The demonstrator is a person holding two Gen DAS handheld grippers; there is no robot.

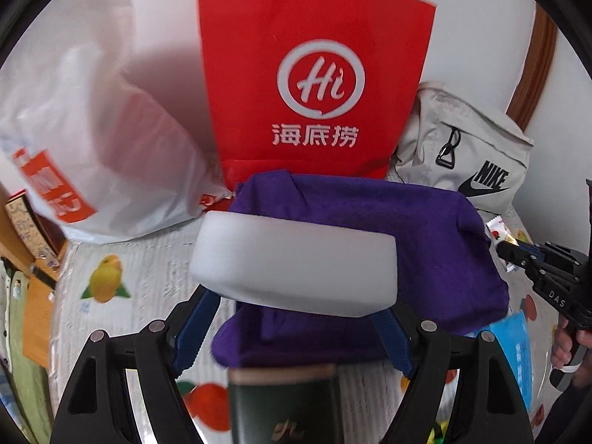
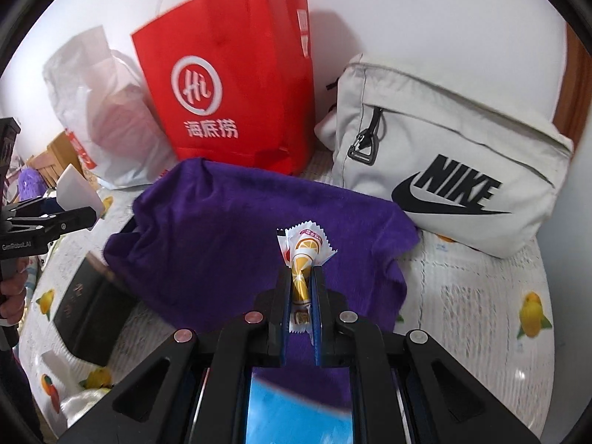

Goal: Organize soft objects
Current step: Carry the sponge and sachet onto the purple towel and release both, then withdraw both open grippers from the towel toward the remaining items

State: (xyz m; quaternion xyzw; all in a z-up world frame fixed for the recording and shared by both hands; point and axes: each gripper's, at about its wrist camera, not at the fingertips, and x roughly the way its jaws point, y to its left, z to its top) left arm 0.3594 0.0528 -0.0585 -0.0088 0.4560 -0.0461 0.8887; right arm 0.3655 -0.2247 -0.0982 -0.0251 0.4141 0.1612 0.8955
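My left gripper (image 1: 296, 305) is shut on a white foam block (image 1: 296, 259), its blue fingers (image 1: 194, 327) pressing the block's two ends; the fingertips are hidden behind it. The block hangs over a crumpled purple cloth (image 1: 425, 229) on the fruit-print tablecloth (image 1: 155, 259). My right gripper (image 2: 301, 272) is shut on a small sweet in an orange-slice wrapper (image 2: 309, 246), above the same purple cloth (image 2: 222, 229). In the left wrist view the right gripper (image 1: 505, 251) and wrapper (image 1: 497, 230) show at the right edge. In the right wrist view the left gripper (image 2: 87, 214) and block (image 2: 76, 188) show at the far left.
A red paper bag (image 2: 229, 85), a white plastic bag (image 2: 100, 111) and a pale Nike pouch (image 2: 451, 155) line the back wall. A dark box (image 2: 88, 314) lies left of the cloth, a blue packet (image 1: 516, 347) at its right. A hand (image 2: 13, 292) grips the left tool.
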